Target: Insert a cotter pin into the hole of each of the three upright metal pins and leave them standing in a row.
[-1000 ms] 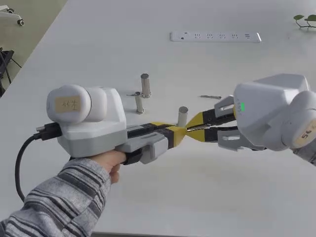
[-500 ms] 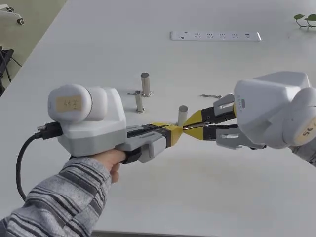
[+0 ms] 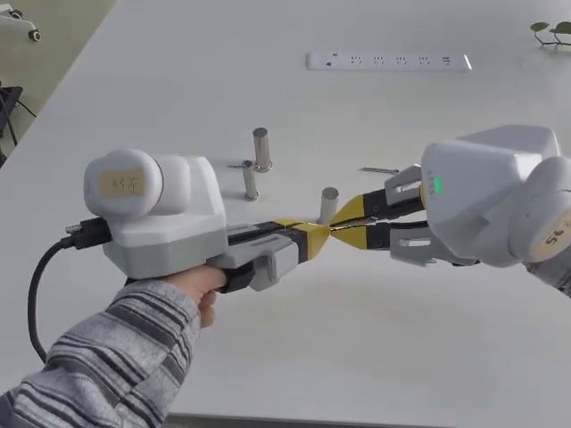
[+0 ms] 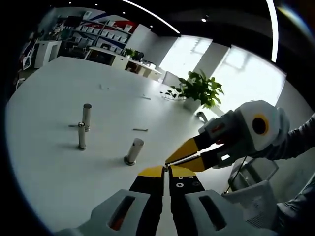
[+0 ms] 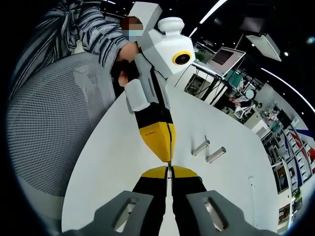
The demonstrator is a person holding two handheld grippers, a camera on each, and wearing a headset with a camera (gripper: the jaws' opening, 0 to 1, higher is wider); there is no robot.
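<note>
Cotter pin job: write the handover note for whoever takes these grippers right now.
Left gripper: shut, pinching one end of the held cotter pin.
Right gripper: shut on its other end, tip to tip with the left, above the table.
Three metal pins stand upright: far pin, middle pin, near pin.
Done: the middle pin seems to carry a cotter through its top.
Spare cotter pin lies loose on the table.
Left: the near pin looks bare, so fit the held cotter there. The far pin's hole is too small to judge.
</note>
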